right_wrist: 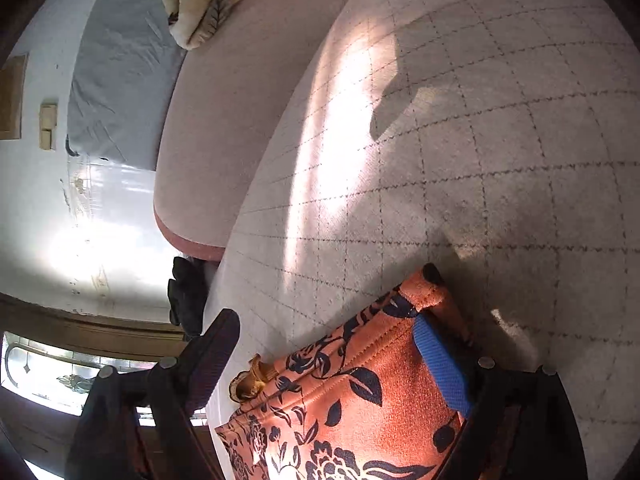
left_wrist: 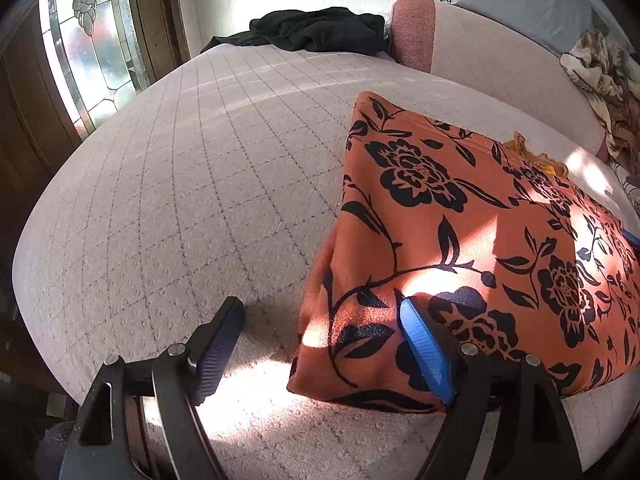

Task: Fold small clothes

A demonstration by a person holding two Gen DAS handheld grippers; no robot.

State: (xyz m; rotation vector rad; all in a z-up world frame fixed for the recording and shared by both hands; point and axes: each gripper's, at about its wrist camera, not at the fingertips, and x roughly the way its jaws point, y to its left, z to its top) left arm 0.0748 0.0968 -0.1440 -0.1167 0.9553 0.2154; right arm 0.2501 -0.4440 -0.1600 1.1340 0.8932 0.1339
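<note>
Sunlit quilted bed (left_wrist: 168, 184) is bearing the folded floral garment (left_wrist: 460, 240), lying flat near its edge, while left gripper (left_wrist: 320, 344) and right gripper (right_wrist: 328, 356) are standing released, jaws wide, presumably letting the fold settle.

The orange floral garment (left_wrist: 480, 240) is cut off at the right edge in the left wrist view and at the bottom edge in the right wrist view. The black clothing (right_wrist: 188, 300) is partly hidden behind a finger there.
</note>
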